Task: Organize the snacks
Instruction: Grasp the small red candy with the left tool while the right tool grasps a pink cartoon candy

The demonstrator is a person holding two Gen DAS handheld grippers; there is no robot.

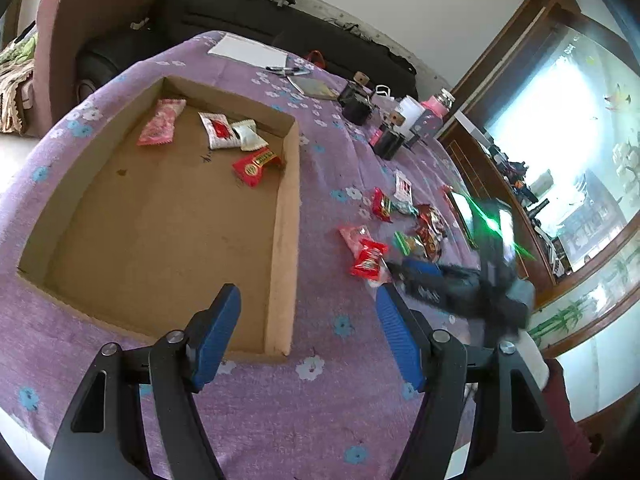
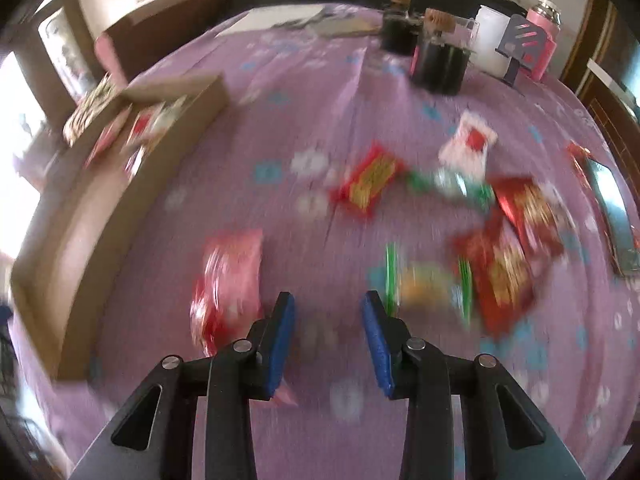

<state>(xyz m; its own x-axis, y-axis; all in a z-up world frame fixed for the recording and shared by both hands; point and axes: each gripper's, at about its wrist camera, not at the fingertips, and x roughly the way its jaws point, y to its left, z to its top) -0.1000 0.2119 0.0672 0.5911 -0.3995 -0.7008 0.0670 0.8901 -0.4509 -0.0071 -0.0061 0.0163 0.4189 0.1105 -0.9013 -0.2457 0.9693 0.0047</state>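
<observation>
A shallow cardboard box (image 1: 286,216) lies on the purple flowered cloth and holds several snack packets, among them a pink one (image 1: 160,122) and a red one (image 1: 256,164). More packets lie loose to its right, such as a red packet (image 1: 368,260). My left gripper (image 1: 308,300) is open and empty above the box's near right corner. My right gripper (image 2: 328,304) is open and empty, low over the cloth between a pink-red packet (image 2: 228,276) and a green-edged packet (image 2: 428,280); it also shows in the left wrist view (image 1: 424,276). The right wrist view is motion-blurred.
Dark jars (image 2: 440,60), a white container (image 2: 492,40) and a pink bottle (image 2: 544,36) stand at the table's far side. Paper (image 1: 248,50) and pens lie at the far edge. A phone-like device (image 2: 612,204) lies at the right. A sofa stands behind.
</observation>
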